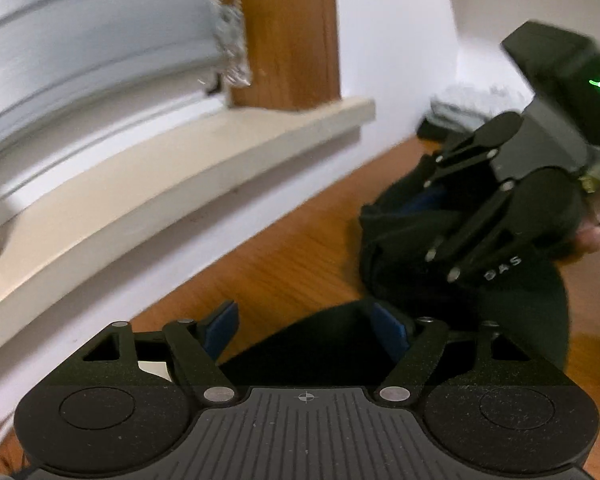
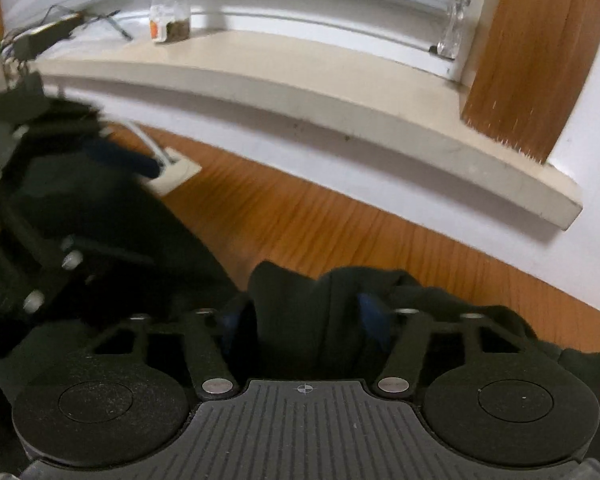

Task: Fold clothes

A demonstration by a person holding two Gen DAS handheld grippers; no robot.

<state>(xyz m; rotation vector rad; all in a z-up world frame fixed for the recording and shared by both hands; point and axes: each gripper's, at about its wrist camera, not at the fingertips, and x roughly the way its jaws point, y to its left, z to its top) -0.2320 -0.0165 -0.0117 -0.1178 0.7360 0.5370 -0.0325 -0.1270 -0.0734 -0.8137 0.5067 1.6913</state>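
Left gripper (image 1: 306, 330): jaws spread wide, black garment (image 1: 332, 340) lying loose between its blue pads on the wooden table (image 1: 284, 264). Right gripper (image 2: 306, 320): jaws drawn in around a bunched fold of that garment, grasping it, with the window sill (image 2: 300, 92) beyond.

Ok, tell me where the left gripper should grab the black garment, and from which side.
Grip the flat edge of the black garment lying between the open left gripper, coming down from above. It lies thin on the wooden table there, while the right gripper already has the bunched fold.
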